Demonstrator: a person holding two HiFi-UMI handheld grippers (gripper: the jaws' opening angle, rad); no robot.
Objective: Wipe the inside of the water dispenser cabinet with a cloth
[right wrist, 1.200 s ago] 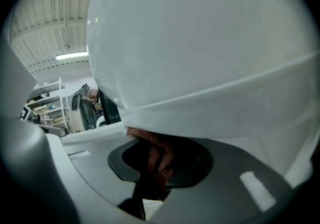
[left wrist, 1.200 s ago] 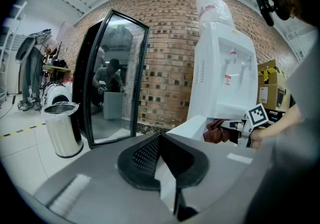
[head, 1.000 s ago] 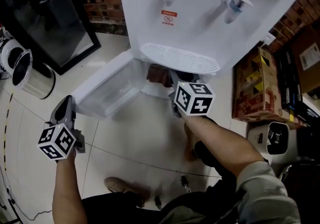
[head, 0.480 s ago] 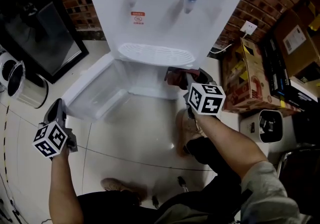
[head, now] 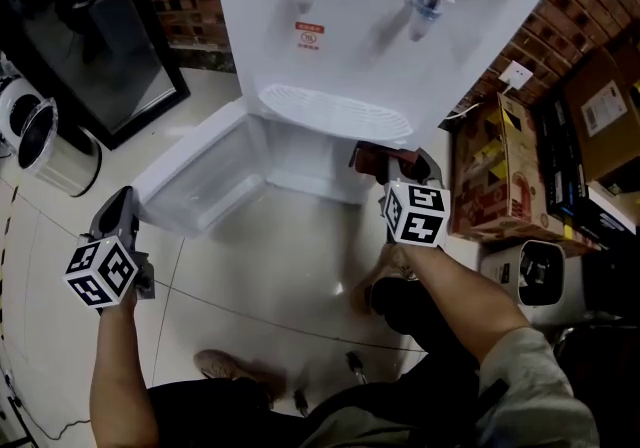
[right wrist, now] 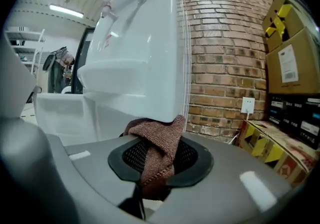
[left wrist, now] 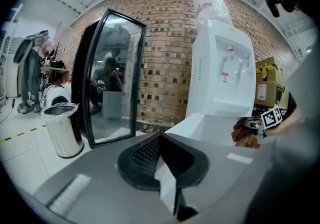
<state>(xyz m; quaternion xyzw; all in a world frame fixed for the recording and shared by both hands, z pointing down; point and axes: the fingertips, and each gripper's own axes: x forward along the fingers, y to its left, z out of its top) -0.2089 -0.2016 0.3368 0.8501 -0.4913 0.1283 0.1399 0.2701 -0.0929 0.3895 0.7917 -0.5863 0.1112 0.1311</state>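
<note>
**Cloth gripped at the cabinet's edge, wipe not yet under way**

Head view: the water dispenser (head: 380,36), smooth white plastic, stands against a brick wall. Its lower cabinet (head: 305,158) is open, and the door (head: 195,186) is swung out to the left over the glossy floor (head: 280,266). My right gripper (head: 390,166) hangs at the opening's right edge with the brown cloth (head: 370,158) bunched at its tip, outside the cavity. My left gripper (head: 117,208) sits well apart from it, near the door's outer end.

Left gripper view: these jaws are pressed together with nothing between them. Ahead I see a cylindrical steel bin (left wrist: 62,128) and a black glass-fronted case (left wrist: 107,78).

Right gripper view: the jaws are partly closed and pinch a fold of the cloth. It is a nubby, towel-like weave that drapes limp over the black pads. The dispenser's rounded corner rises just behind it, and the cavity lies off to the left.

I judge this as the lead-in to a wiping pass. The next move calls for carrying the cloth left into the opening and pressing it against an inner wall. The soft weave should mould to the hard, slick plastic, but the pinch must stay firm against the drag.
</note>
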